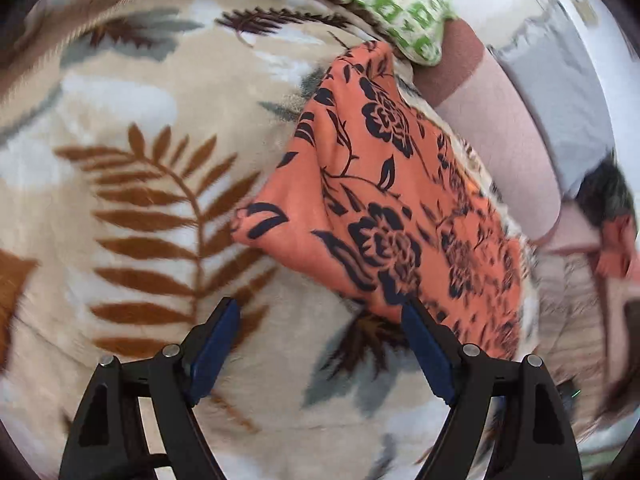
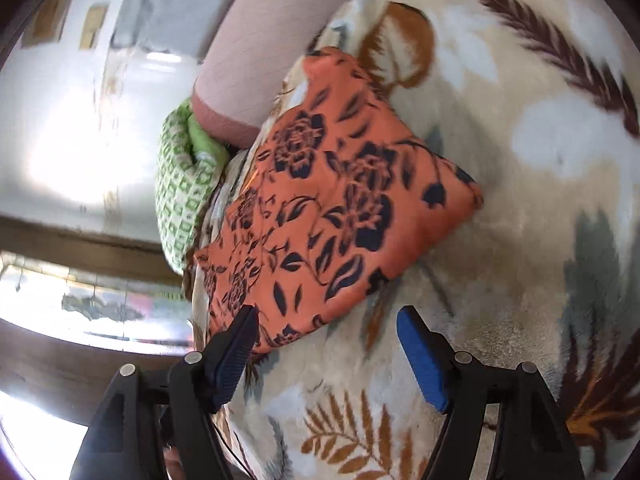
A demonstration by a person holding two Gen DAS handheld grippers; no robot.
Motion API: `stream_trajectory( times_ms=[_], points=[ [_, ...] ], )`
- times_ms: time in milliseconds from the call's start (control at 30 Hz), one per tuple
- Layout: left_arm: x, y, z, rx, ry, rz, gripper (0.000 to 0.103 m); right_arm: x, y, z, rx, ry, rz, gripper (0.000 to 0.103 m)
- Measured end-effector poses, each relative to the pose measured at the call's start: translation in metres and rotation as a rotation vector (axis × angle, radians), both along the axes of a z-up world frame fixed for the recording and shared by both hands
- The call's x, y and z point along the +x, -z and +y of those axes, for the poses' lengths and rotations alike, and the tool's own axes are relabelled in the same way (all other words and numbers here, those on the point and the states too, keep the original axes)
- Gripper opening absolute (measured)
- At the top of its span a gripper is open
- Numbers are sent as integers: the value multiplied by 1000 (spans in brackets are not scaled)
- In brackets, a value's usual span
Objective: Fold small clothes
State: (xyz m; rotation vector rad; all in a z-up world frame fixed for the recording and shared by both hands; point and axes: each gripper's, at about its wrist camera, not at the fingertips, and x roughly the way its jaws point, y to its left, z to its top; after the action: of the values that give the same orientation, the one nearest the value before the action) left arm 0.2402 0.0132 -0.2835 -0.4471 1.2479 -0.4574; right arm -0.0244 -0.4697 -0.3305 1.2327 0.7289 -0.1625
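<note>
Both jaws apart, empty — folded cloth lies on the blanket.
Left gripper (image 1: 320, 316) and right gripper (image 2: 326, 322) hover at the near edge of the folded orange floral garment (image 1: 384, 204) (image 2: 332, 200) on the leaf-print blanket (image 1: 132, 184) (image 2: 520, 208) — green checked cloth (image 1: 392, 4) (image 2: 180, 196) beyond it.

1. Orange floral garment (image 1: 384, 200): right half smeared by motion blur in the left wrist view.
2. Green patterned cloth (image 1: 392, 4): cut off by the top edge; partly hidden under the pink bolster (image 2: 256, 60) in the right wrist view.
3. Leaf-print blanket (image 2: 520, 240): far edge near the bolster hidden beneath the garment.
</note>
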Motion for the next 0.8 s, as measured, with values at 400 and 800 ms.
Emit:
stream_trajectory(
  times_ms=[400, 800],
  points=[
    [42, 22, -34, -206, -209, 0, 57, 59, 24, -20, 86, 183, -140, 56],
    [-22, -37, -28, -67, -13, -177, 17, 3, -48, -1, -161, 85, -132, 13]
  ],
)
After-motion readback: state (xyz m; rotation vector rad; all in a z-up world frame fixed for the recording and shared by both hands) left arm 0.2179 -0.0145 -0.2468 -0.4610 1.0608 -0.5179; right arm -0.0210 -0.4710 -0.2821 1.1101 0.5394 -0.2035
